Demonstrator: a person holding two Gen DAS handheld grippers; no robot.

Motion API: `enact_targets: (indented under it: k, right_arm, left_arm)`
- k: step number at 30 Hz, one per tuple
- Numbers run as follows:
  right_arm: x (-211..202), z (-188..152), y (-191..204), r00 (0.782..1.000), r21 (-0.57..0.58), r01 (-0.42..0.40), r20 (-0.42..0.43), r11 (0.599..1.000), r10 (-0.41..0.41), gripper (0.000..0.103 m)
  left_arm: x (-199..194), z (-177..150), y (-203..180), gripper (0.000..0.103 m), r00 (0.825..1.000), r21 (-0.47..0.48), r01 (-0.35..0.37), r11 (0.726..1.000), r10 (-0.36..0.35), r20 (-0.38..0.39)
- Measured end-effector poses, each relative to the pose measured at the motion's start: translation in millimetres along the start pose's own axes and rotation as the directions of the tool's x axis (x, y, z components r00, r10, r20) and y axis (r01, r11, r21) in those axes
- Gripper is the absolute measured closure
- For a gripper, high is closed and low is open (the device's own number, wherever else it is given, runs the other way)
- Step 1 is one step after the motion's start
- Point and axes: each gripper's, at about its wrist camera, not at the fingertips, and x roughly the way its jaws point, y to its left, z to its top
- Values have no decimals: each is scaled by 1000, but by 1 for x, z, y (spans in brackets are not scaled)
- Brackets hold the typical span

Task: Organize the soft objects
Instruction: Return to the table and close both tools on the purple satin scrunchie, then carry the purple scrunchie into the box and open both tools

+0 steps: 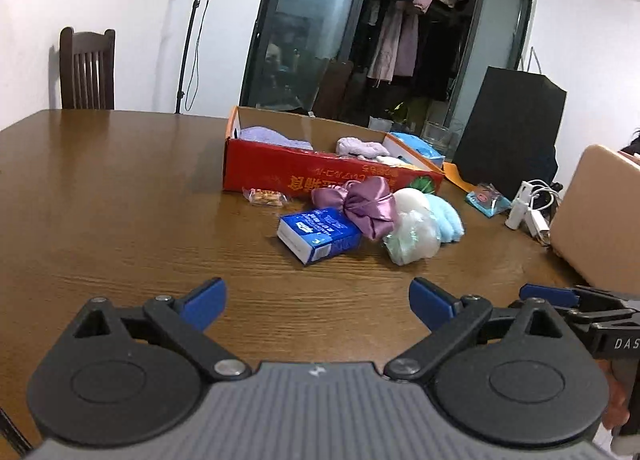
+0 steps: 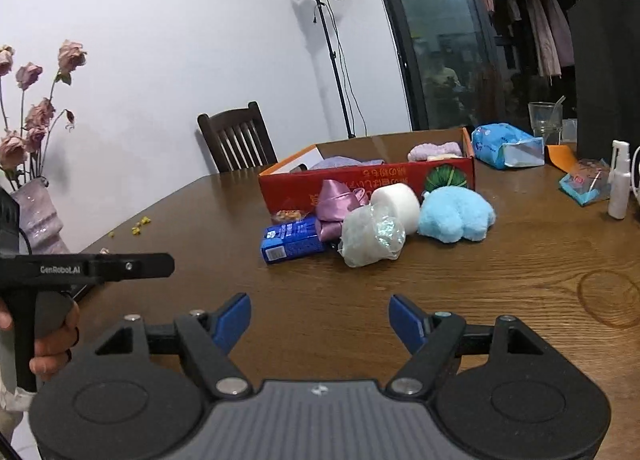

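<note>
A red cardboard box [image 1: 320, 176] [image 2: 304, 184] stands on the brown table and holds lilac cloths [image 1: 276, 137] [image 2: 434, 150]. In front of it lie a purple satin scrunchie [image 1: 360, 202] [image 2: 338, 204], a white foam roll [image 2: 396, 202] [image 1: 412, 200], a clear crumpled bag [image 2: 370, 236] [image 1: 408, 238], a light blue plush [image 2: 456, 214] [image 1: 446, 216] and a blue carton [image 1: 318, 234] [image 2: 292, 240]. My left gripper [image 1: 318, 308] is open and empty, short of the pile. My right gripper [image 2: 320, 322] is open and empty, also short of it.
A snack packet [image 1: 266, 196] lies by the box. A blue tissue pack [image 2: 506, 146], a glass [image 2: 544, 118], a spray bottle [image 2: 618, 184], a small blue packet [image 2: 584, 182] and a black box [image 1: 508, 132] stand at the right. A vase of dried roses [image 2: 36, 212] is at the left. A chair [image 2: 236, 140] stands behind.
</note>
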Motion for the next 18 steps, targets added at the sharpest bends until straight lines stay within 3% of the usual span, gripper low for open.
enact_targets:
  k: [3, 8, 13, 14, 16, 18]
  right_arm:
    - [21, 1, 7, 1000, 12, -2, -11, 1000, 2, 28]
    - [73, 35, 18, 997, -99, 65, 33, 993, -62, 29]
    - [142, 67, 18, 990, -136, 143, 15, 980, -142, 40]
    - [155, 69, 17, 988, -142, 152, 0, 978, -154, 46]
    - [177, 72, 15, 985, -160, 168, -20, 973, -173, 74]
    - [183, 76, 15, 984, -170, 175, -7, 970, -179, 77]
  left_arm:
    - [17, -4, 6, 3, 1000, 0, -6, 1000, 6, -27]
    - [50, 12, 18, 3, 999, -17, -35, 999, 34, -32]
    - [72, 29, 32, 3, 998, -48, -63, 997, 62, -19]
    - [75, 31, 35, 3, 998, -59, -61, 996, 60, -18]
    - [79, 34, 39, 3, 998, -81, -66, 995, 64, -25]
    - [81, 35, 41, 3, 996, -101, -83, 991, 80, -32]
